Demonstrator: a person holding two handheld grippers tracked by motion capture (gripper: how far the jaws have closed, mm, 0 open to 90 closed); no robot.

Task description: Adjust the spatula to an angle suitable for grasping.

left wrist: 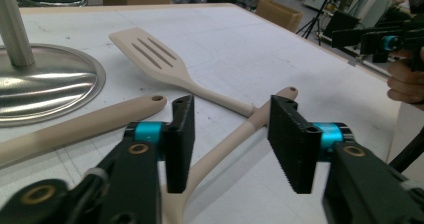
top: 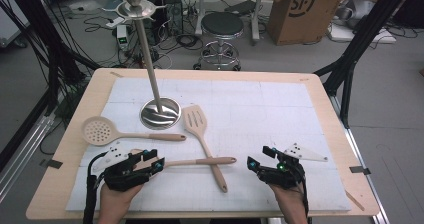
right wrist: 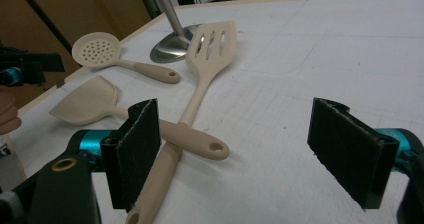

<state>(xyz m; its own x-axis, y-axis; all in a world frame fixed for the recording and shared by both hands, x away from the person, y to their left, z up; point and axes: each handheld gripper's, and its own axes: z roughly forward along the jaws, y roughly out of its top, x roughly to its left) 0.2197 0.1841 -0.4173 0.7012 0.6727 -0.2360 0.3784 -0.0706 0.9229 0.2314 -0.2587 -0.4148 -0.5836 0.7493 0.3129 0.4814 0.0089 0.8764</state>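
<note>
Near the left edge of the tabletop (top: 310, 91), the left tool (top: 156, 160) straddles the handle of a flat turner (left wrist: 220, 149), jaws half spread and not yet pressing it. That handle runs rightward, crossing over the slotted spatula (top: 200, 134) handle. The right tool (top: 261, 158), jaws wide and empty, rests well apart to the right, so the left is nearer.
</note>
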